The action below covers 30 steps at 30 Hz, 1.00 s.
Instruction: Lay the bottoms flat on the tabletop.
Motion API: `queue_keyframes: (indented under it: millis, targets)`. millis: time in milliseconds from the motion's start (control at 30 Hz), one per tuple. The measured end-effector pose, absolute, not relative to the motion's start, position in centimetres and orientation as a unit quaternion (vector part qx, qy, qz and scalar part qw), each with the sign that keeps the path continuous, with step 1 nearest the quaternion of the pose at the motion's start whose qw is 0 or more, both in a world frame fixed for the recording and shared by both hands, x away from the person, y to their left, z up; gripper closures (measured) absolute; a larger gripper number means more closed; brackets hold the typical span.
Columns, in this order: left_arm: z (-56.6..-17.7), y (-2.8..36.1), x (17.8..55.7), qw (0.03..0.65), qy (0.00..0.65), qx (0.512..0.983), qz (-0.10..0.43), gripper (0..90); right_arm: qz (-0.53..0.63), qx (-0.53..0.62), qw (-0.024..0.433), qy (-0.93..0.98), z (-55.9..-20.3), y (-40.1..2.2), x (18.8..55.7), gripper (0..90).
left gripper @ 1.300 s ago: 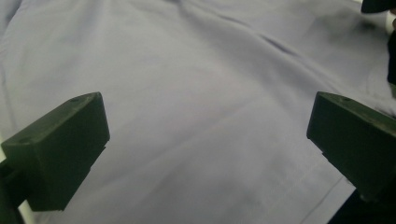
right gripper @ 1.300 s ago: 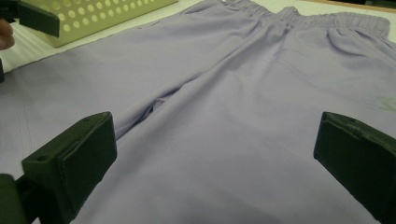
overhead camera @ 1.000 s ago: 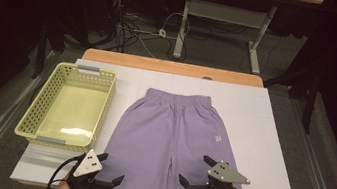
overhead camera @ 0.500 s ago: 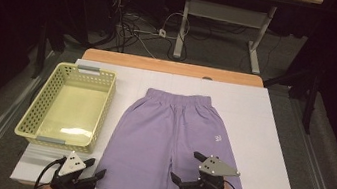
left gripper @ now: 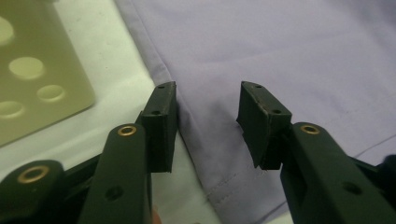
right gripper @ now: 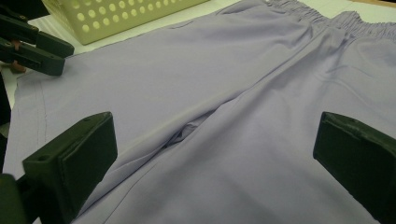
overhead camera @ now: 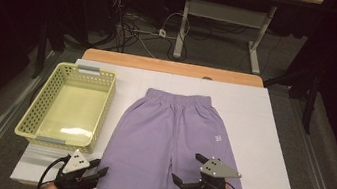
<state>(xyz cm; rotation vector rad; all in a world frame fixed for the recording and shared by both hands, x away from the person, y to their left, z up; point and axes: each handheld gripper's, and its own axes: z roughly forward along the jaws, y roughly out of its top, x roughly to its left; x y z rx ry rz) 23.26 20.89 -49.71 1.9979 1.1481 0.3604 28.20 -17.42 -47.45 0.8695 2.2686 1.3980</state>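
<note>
The lilac shorts [overhead camera: 171, 145] lie flat on the white bench [overhead camera: 271, 140], waistband away from the person. The left gripper [left gripper: 208, 123] has just been closing its jaws, which stand part spread astride the side hem of the shorts' left leg, pads not pressing it. The right gripper [overhead camera: 191, 173] hovers over the shorts' right leg, jaws spread wide. A yellow basket [overhead camera: 71, 108] sits just left of the shorts.

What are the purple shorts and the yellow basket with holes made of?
The purple shorts look like thin, smooth woven fabric: soft creases, stitched hems, gathered waistband. The pale yellow basket looks like hard moulded plastic, slightly glossy, with even round holes in its walls.
</note>
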Motion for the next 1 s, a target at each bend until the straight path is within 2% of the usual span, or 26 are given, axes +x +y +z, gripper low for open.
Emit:
queue_keyframes:
  millis: [400,500,1000]
  targets:
    - [-49.6,20.3,23.3,0.379,0.440,0.800,0.154,75.7,0.490,0.306,0.166,0.800,-47.6,-17.3,28.2,0.7]
    - [-49.6,20.4,23.5,0.383,0.439,0.799,0.149,85.4,0.489,0.306,0.165,0.800,-47.6,-17.2,28.2,0.7]
    - [-48.1,18.5,23.4,0.433,0.370,0.809,0.142,86.7,0.489,0.327,0.177,0.789,-47.5,-18.4,27.4,0.7]
